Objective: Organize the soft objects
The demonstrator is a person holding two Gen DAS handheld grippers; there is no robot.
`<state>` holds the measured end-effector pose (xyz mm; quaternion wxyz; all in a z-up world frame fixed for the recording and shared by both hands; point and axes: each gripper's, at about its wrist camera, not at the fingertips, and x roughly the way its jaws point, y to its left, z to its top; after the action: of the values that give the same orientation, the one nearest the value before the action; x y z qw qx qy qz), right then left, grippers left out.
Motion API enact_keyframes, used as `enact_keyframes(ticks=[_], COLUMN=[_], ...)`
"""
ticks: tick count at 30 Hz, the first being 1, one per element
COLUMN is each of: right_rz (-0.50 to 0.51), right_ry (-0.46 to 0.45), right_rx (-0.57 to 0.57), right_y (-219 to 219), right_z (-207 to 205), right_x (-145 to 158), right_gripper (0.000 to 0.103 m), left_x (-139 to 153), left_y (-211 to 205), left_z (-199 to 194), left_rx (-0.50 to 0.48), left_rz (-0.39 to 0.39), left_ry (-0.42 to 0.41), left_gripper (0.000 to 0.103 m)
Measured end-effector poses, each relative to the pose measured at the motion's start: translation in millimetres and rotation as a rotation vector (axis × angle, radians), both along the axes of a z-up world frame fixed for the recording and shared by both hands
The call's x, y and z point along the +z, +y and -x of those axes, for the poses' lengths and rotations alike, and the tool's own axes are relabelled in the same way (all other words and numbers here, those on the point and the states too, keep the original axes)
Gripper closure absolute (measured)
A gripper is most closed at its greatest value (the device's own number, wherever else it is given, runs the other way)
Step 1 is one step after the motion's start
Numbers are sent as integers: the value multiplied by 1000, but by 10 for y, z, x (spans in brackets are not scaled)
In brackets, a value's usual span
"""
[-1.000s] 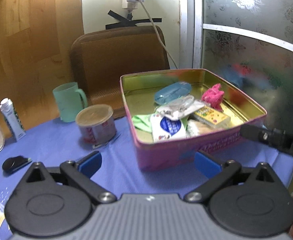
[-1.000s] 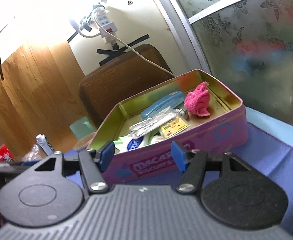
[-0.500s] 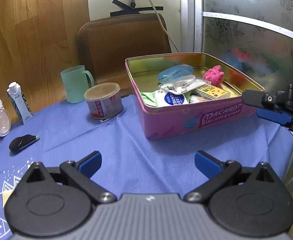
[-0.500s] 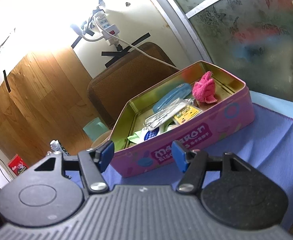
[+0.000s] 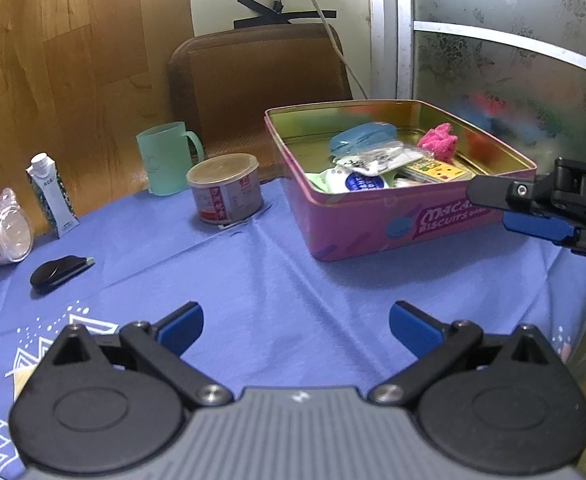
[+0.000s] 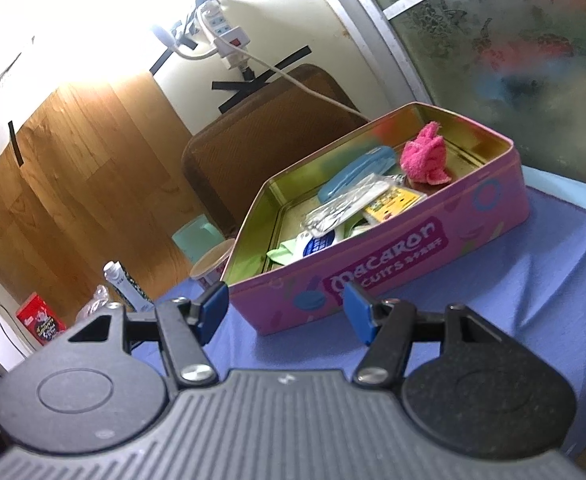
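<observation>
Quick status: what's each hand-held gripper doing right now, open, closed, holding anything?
Left hand-held gripper: open, empty, over the cloth.
Right hand-held gripper: open, empty, facing the tin.

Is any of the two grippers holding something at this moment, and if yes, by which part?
Nothing is held. The left gripper and the right gripper are both open and empty, short of the pink biscuit tin.
</observation>
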<state>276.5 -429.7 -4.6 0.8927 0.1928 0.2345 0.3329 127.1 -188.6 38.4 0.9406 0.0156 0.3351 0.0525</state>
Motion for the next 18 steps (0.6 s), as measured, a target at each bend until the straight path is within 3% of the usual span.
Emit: enact_keyframes(ticks=[18], right_rz=[81], right_ry=[16], right_rx=[112], right_y=[487], right_z=[78], right_x=[-61], right_gripper=[37], left_x=[-145], left_y=[542], left_z=[66], left_rx=[137], left_rz=[-6], left_ry=[15], left_gripper=[0])
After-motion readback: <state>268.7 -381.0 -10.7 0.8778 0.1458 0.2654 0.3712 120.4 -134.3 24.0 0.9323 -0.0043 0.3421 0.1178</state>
